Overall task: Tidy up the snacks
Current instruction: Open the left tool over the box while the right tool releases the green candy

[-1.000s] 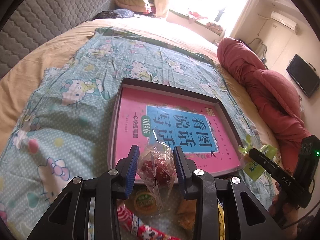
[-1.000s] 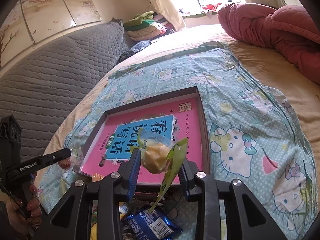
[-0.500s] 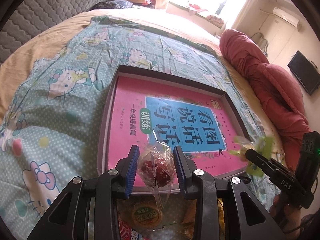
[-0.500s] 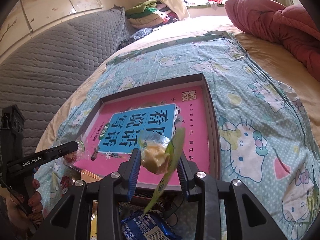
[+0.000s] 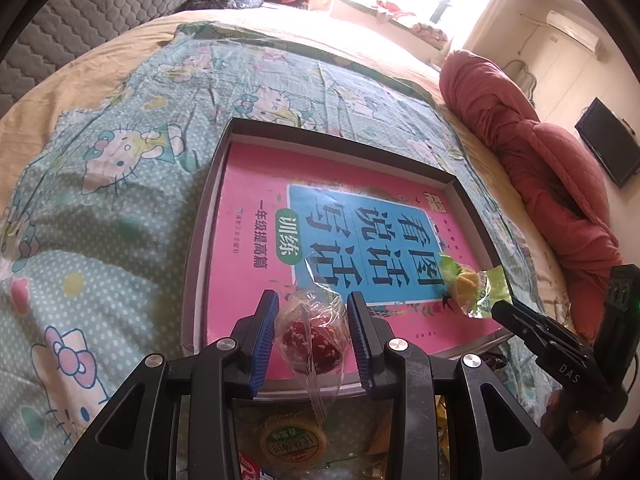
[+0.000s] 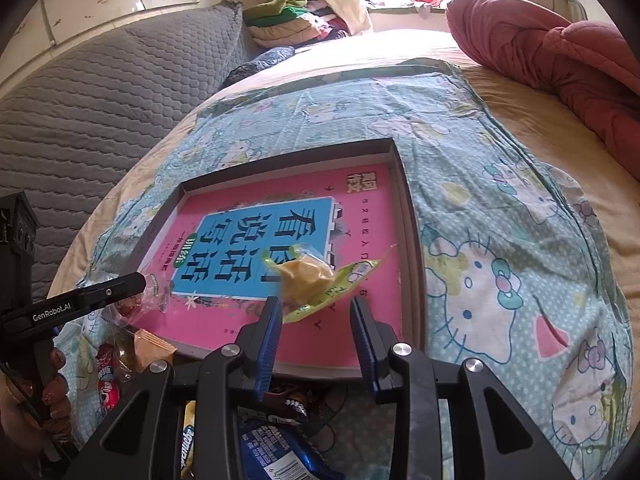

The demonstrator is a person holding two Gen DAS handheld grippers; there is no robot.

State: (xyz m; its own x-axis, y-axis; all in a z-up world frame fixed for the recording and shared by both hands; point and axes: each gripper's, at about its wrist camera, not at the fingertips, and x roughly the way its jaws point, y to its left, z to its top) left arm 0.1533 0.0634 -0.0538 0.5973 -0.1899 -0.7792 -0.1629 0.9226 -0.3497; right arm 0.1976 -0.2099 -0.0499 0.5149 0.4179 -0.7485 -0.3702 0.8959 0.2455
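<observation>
A shallow grey tray [image 5: 208, 200] with a pink and blue book cover lies on the Hello Kitty sheet. My left gripper [image 5: 312, 320] is shut on a red candy in clear wrap [image 5: 310, 338], held over the tray's near edge. My right gripper [image 6: 316, 320] stands open over the tray's near right part. A yellow snack in green wrap [image 6: 308, 274] lies just ahead of its fingers, on the book cover, free of the pads. The same snack shows in the left wrist view [image 5: 466, 282], beside the right gripper's tip [image 5: 520, 316].
Loose snacks lie on the sheet before the tray: a round green-labelled pack [image 5: 292, 442], a blue packet [image 6: 276, 452], a red wrapper [image 6: 108, 392]. A red quilt [image 5: 540, 168] lies on the right. A grey padded headboard [image 6: 80, 112] stands at the left.
Both grippers moved forward over the tray. My right gripper opened and the yellow snack in green wrap dropped onto the book cover. My left gripper kept its hold on the red candy.
</observation>
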